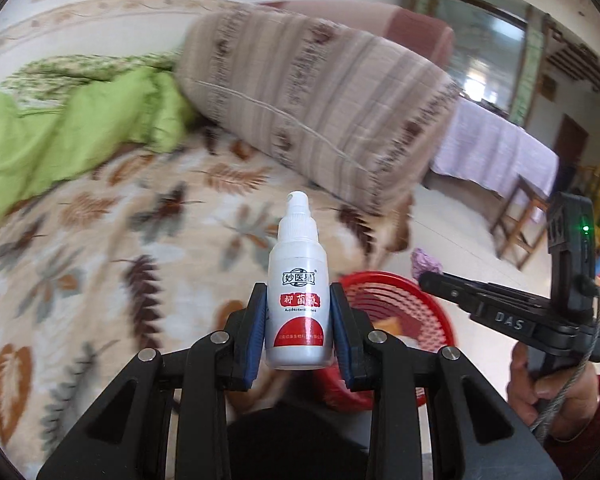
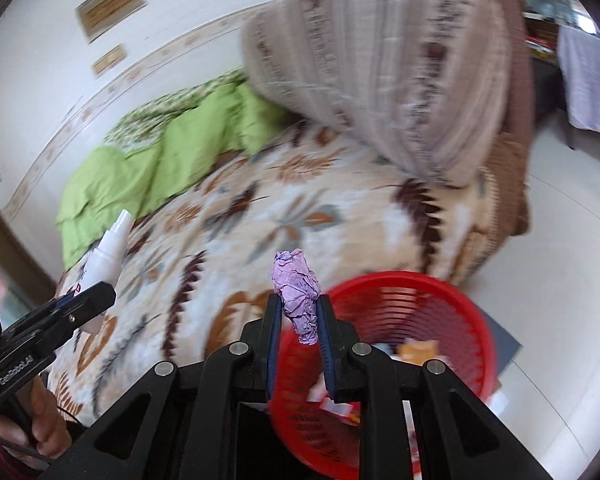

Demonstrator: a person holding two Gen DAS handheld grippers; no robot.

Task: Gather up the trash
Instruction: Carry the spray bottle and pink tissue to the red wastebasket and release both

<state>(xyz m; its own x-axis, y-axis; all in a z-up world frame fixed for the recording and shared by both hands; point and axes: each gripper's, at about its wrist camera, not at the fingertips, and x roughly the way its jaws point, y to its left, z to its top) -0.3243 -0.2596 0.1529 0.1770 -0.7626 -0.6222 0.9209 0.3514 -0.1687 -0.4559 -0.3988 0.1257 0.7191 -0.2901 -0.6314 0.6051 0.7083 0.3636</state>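
Observation:
My left gripper (image 1: pixel 299 316) is shut on a small white spray bottle (image 1: pixel 299 280) with a red label, held upright above the bed's edge. The bottle also shows in the right wrist view (image 2: pixel 104 264). My right gripper (image 2: pixel 299 318) is shut on a crumpled purple paper (image 2: pixel 298 292), just above the near rim of a red plastic basket (image 2: pixel 432 312). The paper also shows in the left wrist view (image 1: pixel 425 263) at the tip of the right gripper. The basket (image 1: pixel 400 308) stands on the floor beside the bed and holds some scraps (image 2: pixel 418 350).
A bed with a leaf-patterned blanket (image 1: pixel 120 240) fills the left. A green quilt (image 1: pixel 72 128) and a striped rolled bedding (image 1: pixel 320 100) lie on it. A table with a lilac cloth (image 1: pixel 496 152) and a wooden stool (image 1: pixel 520 220) stand at the far right.

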